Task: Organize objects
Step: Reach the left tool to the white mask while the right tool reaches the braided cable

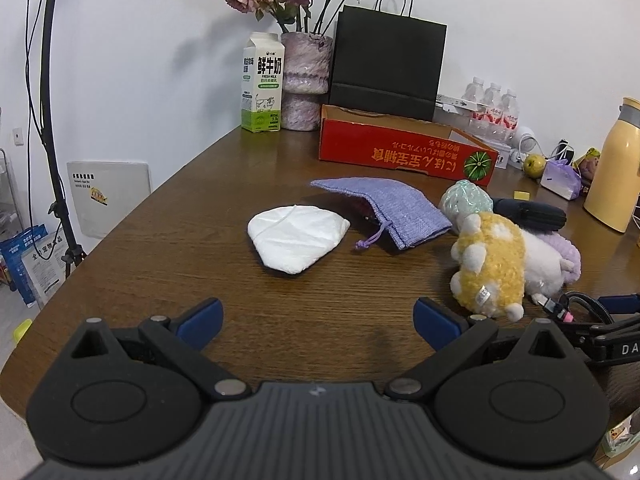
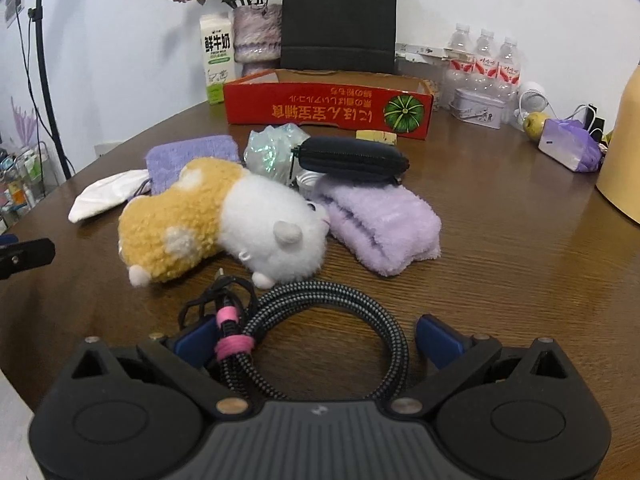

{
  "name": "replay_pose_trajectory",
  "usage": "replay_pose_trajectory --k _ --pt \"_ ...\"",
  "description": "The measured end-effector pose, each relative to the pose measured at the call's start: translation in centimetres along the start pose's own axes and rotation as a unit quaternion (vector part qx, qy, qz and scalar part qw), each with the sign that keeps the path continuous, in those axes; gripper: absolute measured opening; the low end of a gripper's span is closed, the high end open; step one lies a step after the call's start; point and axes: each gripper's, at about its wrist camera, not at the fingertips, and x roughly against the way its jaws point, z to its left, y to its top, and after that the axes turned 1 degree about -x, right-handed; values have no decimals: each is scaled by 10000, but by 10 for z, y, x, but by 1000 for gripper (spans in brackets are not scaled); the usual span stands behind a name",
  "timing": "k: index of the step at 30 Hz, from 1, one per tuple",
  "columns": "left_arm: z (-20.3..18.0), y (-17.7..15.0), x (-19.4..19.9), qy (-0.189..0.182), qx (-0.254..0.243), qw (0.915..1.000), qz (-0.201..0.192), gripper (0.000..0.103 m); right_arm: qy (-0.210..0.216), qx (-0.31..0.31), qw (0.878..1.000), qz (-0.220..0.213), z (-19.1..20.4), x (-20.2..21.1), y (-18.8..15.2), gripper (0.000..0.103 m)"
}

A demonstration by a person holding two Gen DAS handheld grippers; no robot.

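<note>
- Nearest us, the coiled braided cable point(image 2: 320, 320) lies between the spread fingers of the right hand-held gripper point(image 2: 320, 340), not yet gripped.
- We'd close on the pink-tied bundle so the loops stay together.
- The left hand-held gripper point(image 1: 318, 320) is open and empty; the white pouch point(image 1: 298, 236) sits ahead on the surface point(image 1: 160, 264).
- The red box point(image 2: 328, 106) lies beyond the plush toy point(image 2: 224, 216).

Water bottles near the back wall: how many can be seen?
3, standing in a shrink-wrapped row: left bottle, middle bottle, right bottle. More may be hidden behind them.
</note>
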Motion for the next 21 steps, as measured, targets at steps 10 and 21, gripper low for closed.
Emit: replay_pose_trajectory --k 10,21 --pt "3 4 1 106 -85 9999 41 103 116 34 9999 -108 -11 12 -5 93" --pt "8 25 -25 151 -445 9985 295 103 90 55 9986 -521 -26 24 5 93"
